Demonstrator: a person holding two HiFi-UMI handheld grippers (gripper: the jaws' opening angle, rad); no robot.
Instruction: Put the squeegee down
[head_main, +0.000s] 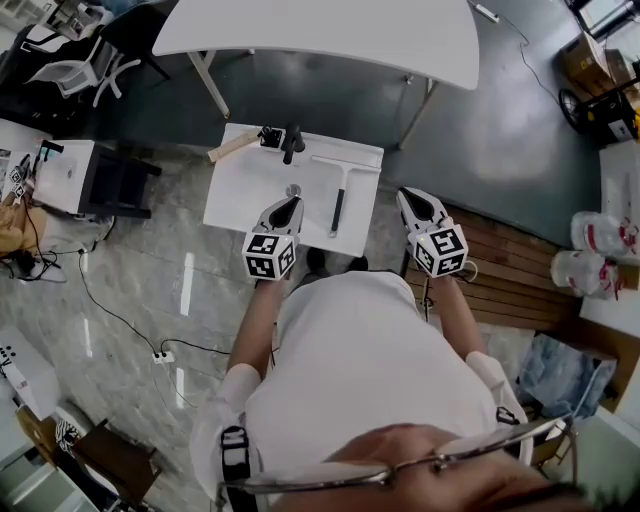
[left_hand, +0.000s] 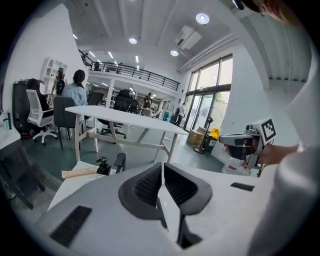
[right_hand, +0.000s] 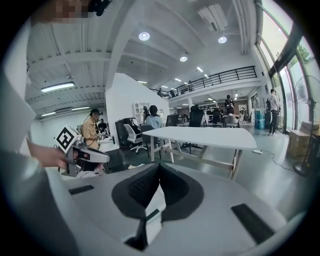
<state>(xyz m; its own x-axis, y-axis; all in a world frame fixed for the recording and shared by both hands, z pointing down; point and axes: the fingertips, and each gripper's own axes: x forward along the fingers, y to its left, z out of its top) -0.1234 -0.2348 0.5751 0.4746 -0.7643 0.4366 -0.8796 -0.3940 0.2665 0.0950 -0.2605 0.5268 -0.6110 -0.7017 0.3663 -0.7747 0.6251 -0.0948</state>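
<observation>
Squeegee (head_main: 341, 188) lies flat on the small white desk (head_main: 232, 195), toward its right half, the pale blade at the far side and the dark handle pointing to the person. Nothing touches it. Left tongs (head_main: 291, 200) hang over the near part of the desk, just left of the handle, pressed together and empty. Right tongs (head_main: 410, 197) are past the right edge of the desk, also pressed together with nothing between. At the far edge lie a wooden-handled tool (head_main: 232, 147) and some small black objects (head_main: 283, 139).
</observation>
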